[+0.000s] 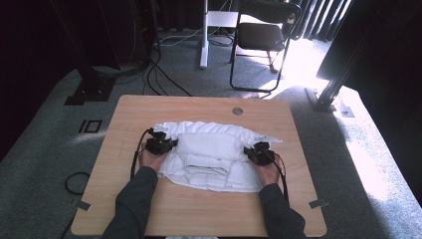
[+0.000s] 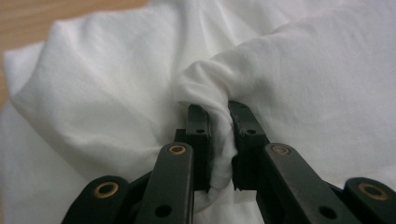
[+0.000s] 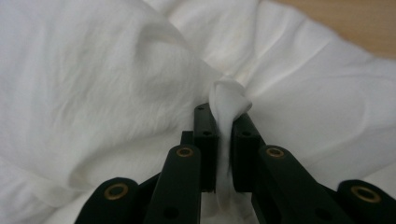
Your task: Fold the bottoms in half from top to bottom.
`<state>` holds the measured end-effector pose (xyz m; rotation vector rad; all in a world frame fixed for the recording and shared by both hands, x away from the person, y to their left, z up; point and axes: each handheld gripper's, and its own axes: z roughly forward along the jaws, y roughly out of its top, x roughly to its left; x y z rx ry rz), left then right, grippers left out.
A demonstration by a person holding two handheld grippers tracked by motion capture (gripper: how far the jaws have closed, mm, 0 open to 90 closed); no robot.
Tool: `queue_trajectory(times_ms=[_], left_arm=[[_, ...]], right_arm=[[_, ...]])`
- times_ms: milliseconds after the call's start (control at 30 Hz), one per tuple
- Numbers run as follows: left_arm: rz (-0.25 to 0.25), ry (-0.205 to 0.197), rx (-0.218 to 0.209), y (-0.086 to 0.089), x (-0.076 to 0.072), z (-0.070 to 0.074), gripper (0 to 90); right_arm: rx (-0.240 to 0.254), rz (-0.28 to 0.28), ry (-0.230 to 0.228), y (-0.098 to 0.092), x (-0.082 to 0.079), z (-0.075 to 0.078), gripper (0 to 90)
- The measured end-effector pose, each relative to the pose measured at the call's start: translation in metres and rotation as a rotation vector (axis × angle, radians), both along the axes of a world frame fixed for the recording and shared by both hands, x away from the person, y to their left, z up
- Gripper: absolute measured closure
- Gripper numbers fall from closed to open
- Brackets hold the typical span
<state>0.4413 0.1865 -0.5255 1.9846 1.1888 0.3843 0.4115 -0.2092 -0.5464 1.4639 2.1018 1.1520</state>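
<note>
White cloth (image 1: 209,154) bunched at centre of wooden table (image 1: 199,214), left gripper (image 1: 161,144) clamped on a fold at its left edge, right gripper (image 1: 258,153) clamped on a fold at its right edge, chair (image 1: 261,35) beyond.

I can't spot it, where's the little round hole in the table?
In the high view, the hole is near the table's far edge, right of middle, just beyond the white cloth.

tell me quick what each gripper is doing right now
left gripper: shut on a pinched fold of the white cloth.
right gripper: shut on another fold of it.
</note>
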Motion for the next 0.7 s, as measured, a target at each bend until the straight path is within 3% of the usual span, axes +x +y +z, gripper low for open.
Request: queue_trajectory(times_ms=[33,100,133,167,200,233,267,433,567,600,633,667,700], left_arm=[[0.000,0.000,0.000,0.000,0.000,0.000,81.2],[-0.008,-0.049,-0.056,0.007,-0.007,0.019,81.5],[-0.008,-0.049,-0.056,0.007,-0.007,0.019,81.6],[-0.011,-0.065,-0.086,0.010,-0.010,0.027,81.6],[-0.016,-0.102,-0.144,0.015,-0.015,0.043,81.6],[-0.016,-0.102,-0.144,0.015,-0.015,0.043,81.7],[-0.021,-0.138,-0.181,0.018,-0.018,0.058,81.7],[-0.036,-0.207,-0.243,0.023,-0.024,0.086,81.9],[-0.044,-0.230,-0.270,0.026,-0.028,0.097,82.0],[-0.047,-0.250,-0.302,0.027,-0.031,0.104,82.0],[-0.047,-0.250,-0.302,0.027,-0.031,0.104,82.1],[-0.056,-0.269,-0.324,0.029,-0.037,0.109,82.1],[-0.065,-0.277,-0.323,0.028,-0.042,0.110,82.1]], right_arm=[[0.000,0.000,0.000,0.000,0.000,0.000,83.9],[0.029,-0.008,-0.049,-0.005,-0.005,0.015,84.4],[0.036,-0.007,-0.071,-0.007,-0.007,0.022,84.5],[0.036,-0.007,-0.071,-0.007,-0.007,0.022,84.5],[0.039,-0.004,-0.119,-0.011,-0.013,0.038,84.6],[0.036,-0.003,-0.143,-0.012,-0.015,0.046,84.7],[0.035,-0.001,-0.164,-0.014,-0.016,0.054,84.7],[0.071,-0.012,-0.231,-0.022,-0.018,0.082,85.0],[0.089,-0.022,-0.279,-0.026,-0.019,0.098,85.1],[0.098,-0.027,-0.299,-0.027,-0.021,0.102,85.1],[0.098,-0.027,-0.299,-0.027,-0.021,0.102,85.1],[0.126,-0.032,-0.342,-0.029,-0.026,0.110,85.2],[0.132,-0.031,-0.354,-0.030,-0.029,0.113,85.1]])
